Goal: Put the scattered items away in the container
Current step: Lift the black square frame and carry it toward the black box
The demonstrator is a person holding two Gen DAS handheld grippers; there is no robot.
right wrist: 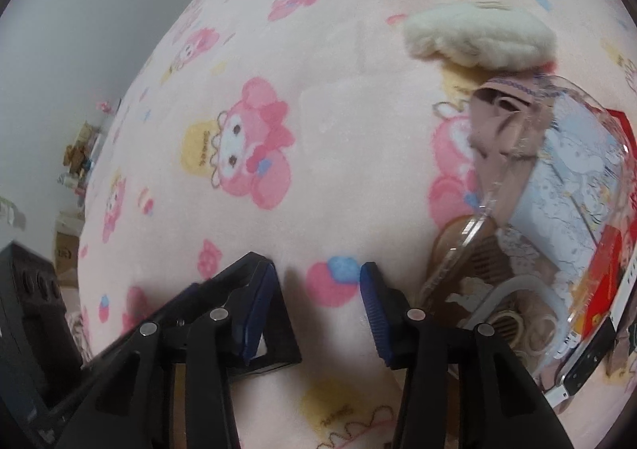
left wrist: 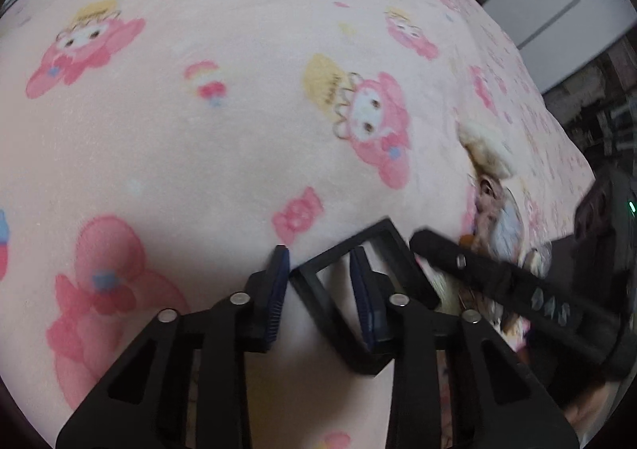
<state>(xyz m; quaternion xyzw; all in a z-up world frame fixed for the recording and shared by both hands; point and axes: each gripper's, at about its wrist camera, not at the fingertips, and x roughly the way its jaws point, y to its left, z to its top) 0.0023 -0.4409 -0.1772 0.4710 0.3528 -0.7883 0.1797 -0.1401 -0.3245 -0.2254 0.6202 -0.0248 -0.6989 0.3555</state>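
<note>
A black rectangular frame [left wrist: 414, 273] lies tilted on the pink blanket under my left gripper [left wrist: 320, 253]. Its left bar sits between the jaws and the right finger reaches through its opening. Blanket shows between bar and pad, so the jaws stand open. My right gripper [right wrist: 318, 269] is open over bare blanket, with the frame [right wrist: 284, 329] against its left finger. To its right stands the clear plastic container [right wrist: 557, 170], holding a brownish cloth, a pale blue printed card and a red packet. A white fluffy item [right wrist: 477, 34] lies just beyond it.
The cartoon-print blanket [left wrist: 199, 130] covers a bed and fills both views. A white cabinet [left wrist: 557, 10] stands past its far right edge. A grey wall [right wrist: 79, 30] and a cardboard box [right wrist: 63, 246] are off the left edge.
</note>
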